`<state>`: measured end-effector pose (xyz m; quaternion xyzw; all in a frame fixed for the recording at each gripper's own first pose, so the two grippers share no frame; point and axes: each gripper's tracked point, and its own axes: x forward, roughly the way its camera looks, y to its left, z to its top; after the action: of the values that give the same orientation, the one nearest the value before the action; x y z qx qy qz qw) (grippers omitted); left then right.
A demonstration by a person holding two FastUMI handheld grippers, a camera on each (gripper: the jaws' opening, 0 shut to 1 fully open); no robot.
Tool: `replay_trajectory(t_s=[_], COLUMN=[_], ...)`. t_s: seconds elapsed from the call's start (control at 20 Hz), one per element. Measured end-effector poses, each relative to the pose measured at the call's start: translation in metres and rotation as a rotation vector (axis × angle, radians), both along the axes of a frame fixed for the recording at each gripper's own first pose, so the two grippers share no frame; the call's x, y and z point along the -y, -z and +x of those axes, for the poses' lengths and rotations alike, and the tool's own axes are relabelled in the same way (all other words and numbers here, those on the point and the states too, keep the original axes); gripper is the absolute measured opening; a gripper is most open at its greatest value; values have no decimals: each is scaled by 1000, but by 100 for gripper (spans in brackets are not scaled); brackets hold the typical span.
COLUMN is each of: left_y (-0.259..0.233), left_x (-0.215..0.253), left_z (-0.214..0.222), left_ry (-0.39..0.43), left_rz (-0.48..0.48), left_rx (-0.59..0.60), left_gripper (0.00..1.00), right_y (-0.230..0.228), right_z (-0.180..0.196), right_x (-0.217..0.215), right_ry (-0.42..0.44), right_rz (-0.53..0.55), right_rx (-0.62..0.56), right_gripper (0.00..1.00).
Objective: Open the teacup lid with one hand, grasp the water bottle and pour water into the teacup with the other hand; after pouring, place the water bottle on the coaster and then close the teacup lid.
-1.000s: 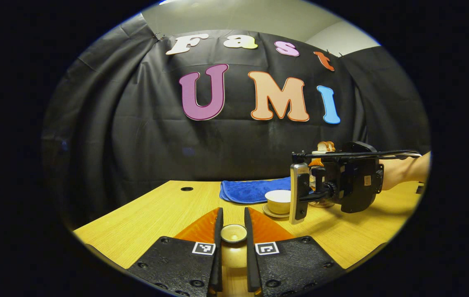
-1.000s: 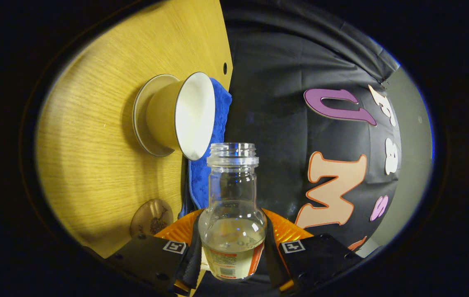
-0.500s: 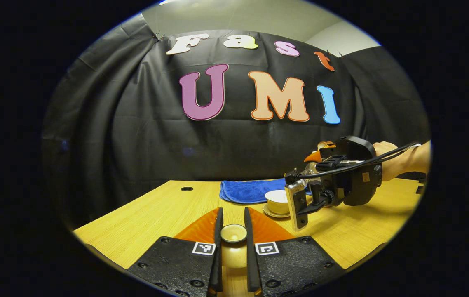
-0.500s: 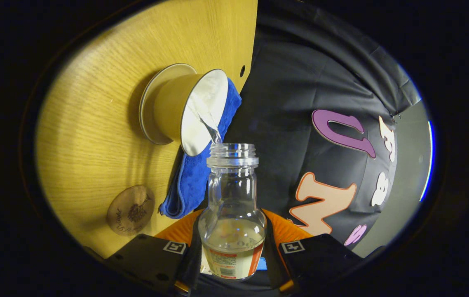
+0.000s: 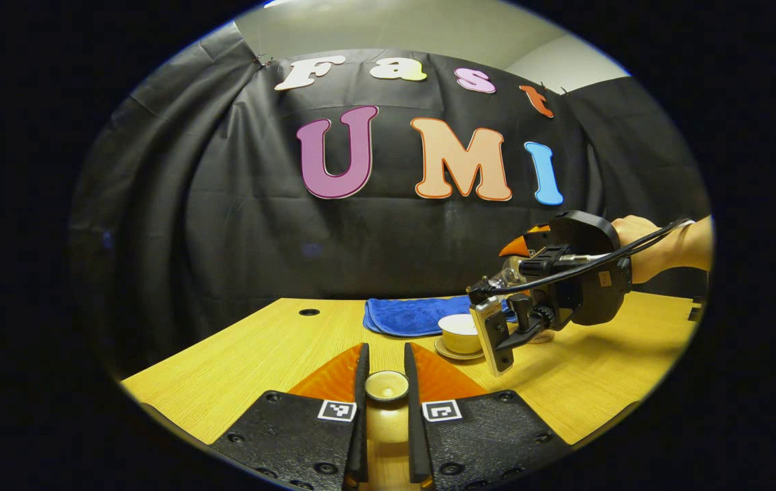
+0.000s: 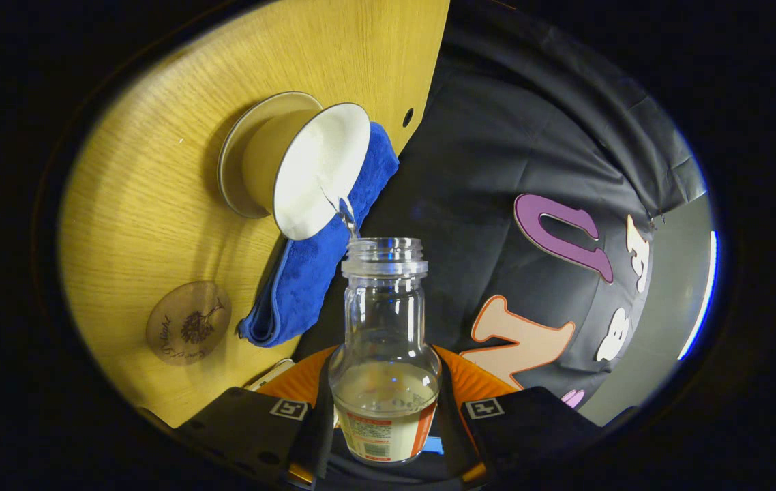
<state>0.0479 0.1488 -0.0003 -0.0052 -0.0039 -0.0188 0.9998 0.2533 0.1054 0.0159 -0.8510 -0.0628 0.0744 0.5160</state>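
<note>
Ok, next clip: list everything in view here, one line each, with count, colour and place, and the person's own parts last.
teacup: 1, cream, on its saucer, water streaming in
saucer: 1, cream, on the table
teacup lid: 1, cream, between the left fingers
water bottle: 1, clear glass, tipped toward the teacup
coaster: 1, brown, bare on the table
cloth: 1, blue, behind the teacup
table: 1, yellow wood
left gripper: black and orange
right gripper: black and orange
hand: holding the right gripper

text: none legible | coaster: script too small | water bottle label: unreadable
</note>
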Motion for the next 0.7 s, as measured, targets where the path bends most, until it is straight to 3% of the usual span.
replay_trajectory(t_s=[0.5,0.7], left_y=[-1,-1], left_x=[0,0], left_z=[-1,-1], left_ry=[0,0], left_rz=[0,0], left_rx=[-1,-1], left_gripper=[20,20], right_y=[3,8], right_z=[-9,-4], right_x=[-22,-26], right_ry=[-72,-73], right_rz=[-179,-181], right_rx=[42,32], right_gripper=[68,68])
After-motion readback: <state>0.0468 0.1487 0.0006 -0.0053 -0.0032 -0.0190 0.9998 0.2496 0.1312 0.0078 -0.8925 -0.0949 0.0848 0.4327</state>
